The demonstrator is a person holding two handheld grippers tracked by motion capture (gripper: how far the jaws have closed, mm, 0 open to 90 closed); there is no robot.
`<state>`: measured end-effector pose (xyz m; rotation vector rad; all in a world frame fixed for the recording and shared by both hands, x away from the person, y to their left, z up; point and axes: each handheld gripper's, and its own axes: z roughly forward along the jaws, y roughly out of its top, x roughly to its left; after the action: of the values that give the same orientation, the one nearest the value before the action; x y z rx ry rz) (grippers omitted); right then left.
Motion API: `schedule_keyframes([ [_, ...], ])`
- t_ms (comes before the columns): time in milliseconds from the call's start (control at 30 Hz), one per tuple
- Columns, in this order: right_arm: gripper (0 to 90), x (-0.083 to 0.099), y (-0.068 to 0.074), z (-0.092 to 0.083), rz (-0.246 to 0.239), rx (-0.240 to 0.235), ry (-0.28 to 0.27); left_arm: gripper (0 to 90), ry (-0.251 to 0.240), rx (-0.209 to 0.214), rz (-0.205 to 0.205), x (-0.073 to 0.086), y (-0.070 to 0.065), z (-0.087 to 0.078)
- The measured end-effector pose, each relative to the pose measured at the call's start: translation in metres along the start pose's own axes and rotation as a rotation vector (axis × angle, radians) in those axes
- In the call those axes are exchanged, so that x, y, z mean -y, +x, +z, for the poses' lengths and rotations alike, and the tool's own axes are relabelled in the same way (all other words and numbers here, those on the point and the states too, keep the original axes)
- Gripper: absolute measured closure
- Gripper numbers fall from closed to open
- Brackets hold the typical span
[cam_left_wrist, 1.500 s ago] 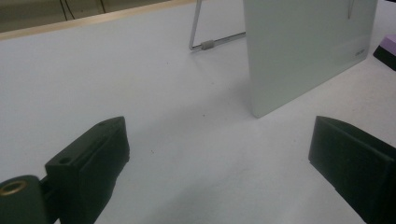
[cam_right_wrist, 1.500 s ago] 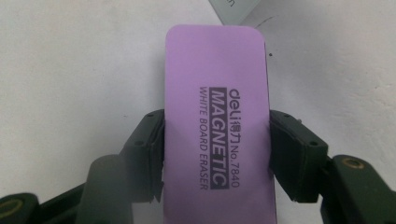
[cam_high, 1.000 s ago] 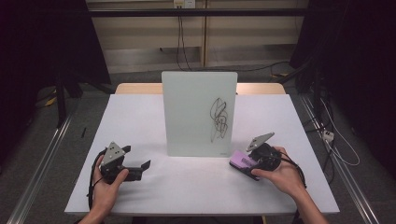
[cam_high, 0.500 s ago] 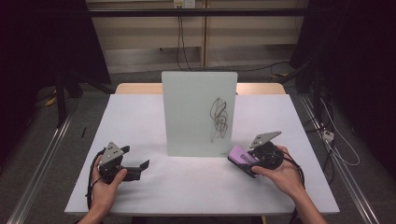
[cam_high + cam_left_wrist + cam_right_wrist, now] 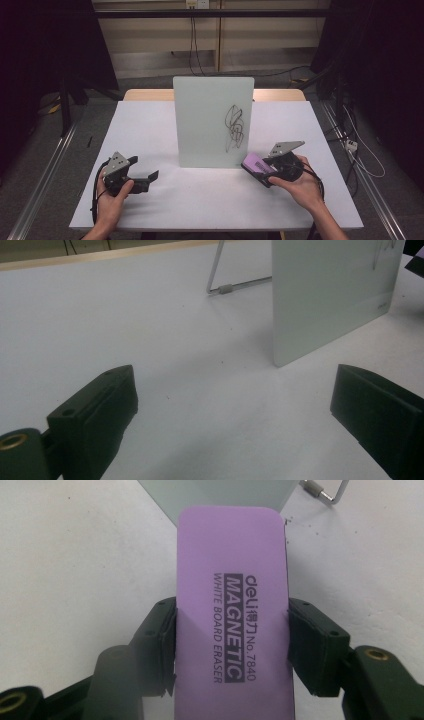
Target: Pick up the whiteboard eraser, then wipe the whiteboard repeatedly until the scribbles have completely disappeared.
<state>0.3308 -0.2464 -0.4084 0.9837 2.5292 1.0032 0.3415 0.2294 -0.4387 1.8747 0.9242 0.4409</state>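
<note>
The right tongs [image 5: 272, 172] are clamped on the two long sides of a purple whiteboard eraser [image 5: 232, 605], which lies flat between the jaws and points toward the small whiteboard [image 5: 212, 120]. The left tongs [image 5: 142, 181] rest low over the white table [image 5: 200, 200] with jaws spread wide and nothing between them, aimed at the board's lower left corner. The board stands upright near the table's middle, propped from behind by a wire stand [image 5: 227, 288]. A black scribble [image 5: 235, 127] sits on the board's right half, just above and left of the eraser. The step in hand looks like bringing the eraser to the board. The next move probably calls for lifting the eraser, turning its face flat against the scribble, and possibly steadying the board with the free tongs.
</note>
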Motion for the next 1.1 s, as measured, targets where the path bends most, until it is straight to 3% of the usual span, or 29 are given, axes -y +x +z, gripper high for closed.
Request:
schedule_keyframes([
  [233, 41.8, 0.001, 0.000, -0.007, 0.001, 0.027, -0.064, 4.9, 0.001, -0.006, 0.012, -0.001, -0.002, -0.001],
  [500, 41.7, 0.000, -0.001, -0.013, 0.006, 0.011, -0.089, 4.9, 0.016, 0.002, 0.012, 0.000, -0.001, 0.003],
  [833, 41.7, -0.009, 0.007, -0.017, -0.036, -0.009, -0.136, 4.9, 0.005, 0.000, 0.007, 0.000, 0.001, 0.000],
  [1100, 41.7, -0.014, 0.011, -0.022, -0.062, 0.001, -0.162, 4.9, 0.004, -0.018, 0.033, -0.002, -0.001, -0.001],
])
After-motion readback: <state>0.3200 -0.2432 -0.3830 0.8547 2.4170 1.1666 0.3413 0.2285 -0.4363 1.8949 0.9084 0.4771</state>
